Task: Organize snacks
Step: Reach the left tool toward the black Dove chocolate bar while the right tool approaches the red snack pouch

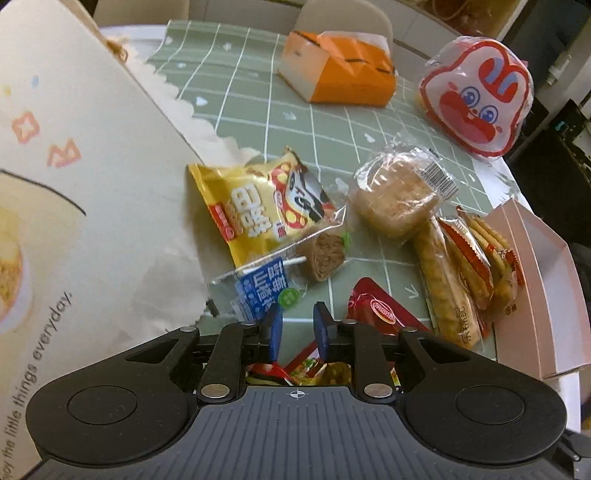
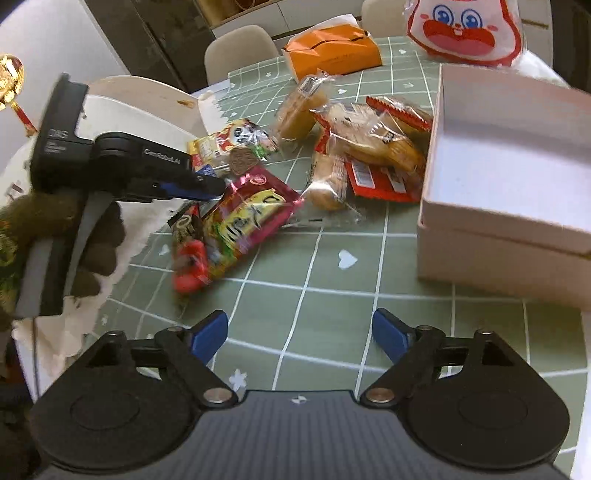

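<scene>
My left gripper [image 1: 297,321] points down over a pile of snacks, its blue pads nearly together. In the right wrist view the left gripper [image 2: 216,188] pinches the top corner of a pink and yellow snack packet [image 2: 251,218], which hangs blurred below it; a strip of that packet [image 1: 310,365] shows under the fingers. My right gripper [image 2: 299,332] stands wide open over bare green cloth with nothing between its pads. An open white box [image 2: 517,155] sits to its right. A yellow panda packet [image 1: 258,206], a blue packet [image 1: 262,288], a wrapped pastry [image 1: 395,195] and crackers [image 1: 476,251] lie ahead.
A large paper bag [image 1: 92,184] fills the left of the left wrist view. An orange tissue box [image 2: 332,48] and a red-and-white rabbit container [image 2: 465,29] stand at the back of the green checked tablecloth [image 2: 332,266]. A gloved hand [image 2: 92,251] holds the left gripper.
</scene>
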A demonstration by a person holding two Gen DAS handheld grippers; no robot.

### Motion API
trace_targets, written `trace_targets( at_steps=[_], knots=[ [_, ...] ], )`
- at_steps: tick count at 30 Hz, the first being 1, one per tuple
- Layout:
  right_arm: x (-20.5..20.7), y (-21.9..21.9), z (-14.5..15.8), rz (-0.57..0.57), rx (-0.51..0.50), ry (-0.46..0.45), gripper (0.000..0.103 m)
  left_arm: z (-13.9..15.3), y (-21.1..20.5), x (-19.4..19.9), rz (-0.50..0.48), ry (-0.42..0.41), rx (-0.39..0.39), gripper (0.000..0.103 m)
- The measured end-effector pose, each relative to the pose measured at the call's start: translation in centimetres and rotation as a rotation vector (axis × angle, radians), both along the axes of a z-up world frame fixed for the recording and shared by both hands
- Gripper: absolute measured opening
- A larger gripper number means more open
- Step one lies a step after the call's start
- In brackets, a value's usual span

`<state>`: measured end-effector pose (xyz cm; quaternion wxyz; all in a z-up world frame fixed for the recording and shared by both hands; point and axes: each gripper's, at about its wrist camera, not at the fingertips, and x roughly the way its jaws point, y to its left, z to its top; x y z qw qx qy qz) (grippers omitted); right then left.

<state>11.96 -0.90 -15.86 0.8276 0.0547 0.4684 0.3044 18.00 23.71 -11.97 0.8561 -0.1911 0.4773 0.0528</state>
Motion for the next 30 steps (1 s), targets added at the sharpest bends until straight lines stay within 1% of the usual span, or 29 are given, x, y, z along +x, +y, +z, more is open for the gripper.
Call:
trace_targets(
  at_steps=[3, 6, 7, 8, 9, 11, 12, 13, 14, 15, 17, 19, 20, 21, 22, 24, 27, 28, 30],
  knots=[
    [0.8, -1.8, -0.2, -0.05, 0.108, 0.099, 0.088, -0.1, -0.5, -0.5, 0.015, 0.006, -0.028, 0.021],
    [1.9, -3.3, -0.4, -0.01, 0.19, 0.251, 0.088, -0.1, -2.0, -1.5, -0.013, 0.008, -0.051, 0.02],
    [2.0, -3.7, -0.5, -0.005, 0.202, 0.265, 0.087, -0.1, -2.6, -1.9, -0.024, 0.01, -0.048, 0.019],
    [1.8, -4.1, -0.4, -0.004, 0.194, 0.249, 0.087, -0.2, -3.3, -2.2, -0.037, 0.014, -0.048, 0.019],
    [1.5, -4.2, -0.1, 0.001, 0.164, 0.215, 0.087, -0.2, -3.9, -2.7, -0.05, 0.018, -0.055, 0.018],
    [0.6, -3.7, 0.5, 0.019, 0.055, 0.104, 0.087, -0.4, -5.0, -3.8, -0.064, 0.022, -0.079, 0.017],
    [0.0, -3.1, 0.8, 0.034, -0.022, 0.022, 0.087, -0.5, -5.4, -4.6, -0.069, 0.023, -0.104, 0.017],
    [-0.4, -2.6, 0.9, 0.044, -0.07, -0.027, 0.087, -0.7, -5.7, -5.2, -0.073, 0.021, -0.135, 0.017],
    [-0.4, -2.3, 0.8, 0.056, -0.1, -0.055, 0.087, -0.9, -6.0, -6.0, -0.074, 0.017, -0.182, 0.017],
    [-0.3, -2.0, 0.6, 0.066, -0.107, -0.053, 0.087, -1.1, -6.2, -6.7, -0.071, 0.02, -0.22, 0.017],
    [-0.2, -1.4, 0.4, 0.064, -0.1, -0.051, 0.091, -1.5, -6.4, -8.0, -0.056, 0.018, -0.267, 0.017],
    [-0.3, -0.4, 0.3, 0.055, -0.111, -0.066, 0.093, -1.4, -6.5, -9.2, -0.031, 0.007, -0.256, 0.017],
    [-0.2, -0.1, 0.2, 0.047, -0.116, -0.072, 0.096, -1.2, -6.4, -9.6, -0.018, 0.001, -0.244, 0.017],
    [-0.2, 0.3, 0.1, 0.041, -0.121, -0.077, 0.097, -0.9, -6.3, -10.0, -0.003, -0.011, -0.233, 0.017],
    [-0.4, 0.7, 0.0, 0.04, -0.128, -0.086, 0.101, -0.6, -6.1, -10.4, 0.013, -0.025, -0.228, 0.017],
    [-0.4, 1.9, -0.3, 0.042, -0.163, -0.116, 0.103, 0.3, -5.4, -11.3, 0.052, -0.059, -0.216, 0.017],
    [-0.6, 3.8, -0.8, 0.108, -0.244, -0.18, 0.103, 1.5, -4.4, -12.5, 0.103, -0.087, -0.174, 0.018],
    [-0.6, 4.2, -0.9, 0.13, -0.25, -0.191, 0.103, 1.7, -4.2, -12.7, 0.114, -0.088, -0.155, 0.018],
    [-0.4, 5.1, -1.0, 0.184, -0.253, -0.214, 0.101, 2.0, -3.9, -13.0, 0.135, -0.081, -0.092, 0.018]
  ],
)
